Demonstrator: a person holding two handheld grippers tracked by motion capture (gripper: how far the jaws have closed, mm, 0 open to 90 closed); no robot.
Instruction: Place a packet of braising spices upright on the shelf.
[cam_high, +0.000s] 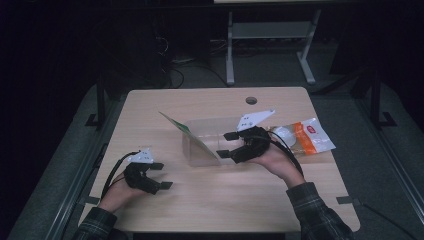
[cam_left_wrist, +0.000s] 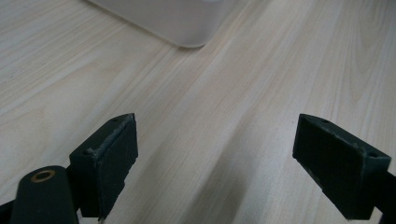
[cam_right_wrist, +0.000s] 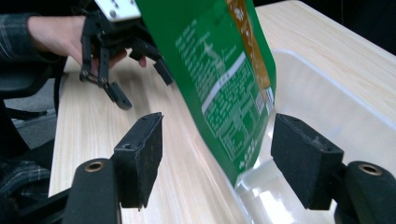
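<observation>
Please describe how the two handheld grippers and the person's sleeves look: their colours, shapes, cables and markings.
Both the left gripper and the right gripper are black linkage frames ending in two blocky black jaws with dark pads and brass-coloured eyelets. Each carries a pale three-cornered plate with small dark dots on top. A black cable trails from each. The person wears dark plaid sleeves.

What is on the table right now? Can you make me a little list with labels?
table: light wooden table with a round hole near its far edge
bin: clear plastic bin at the middle
green pouch: green printed pouch leaning tilted against the bin's left end
snack bag: clear and orange snack bag lying flat, right of the bin
left tongs: left tongs open, holding nothing, apart from the bin
right tongs: right tongs open at the bin, either side of the pouch's lower edge, not shut on it
</observation>
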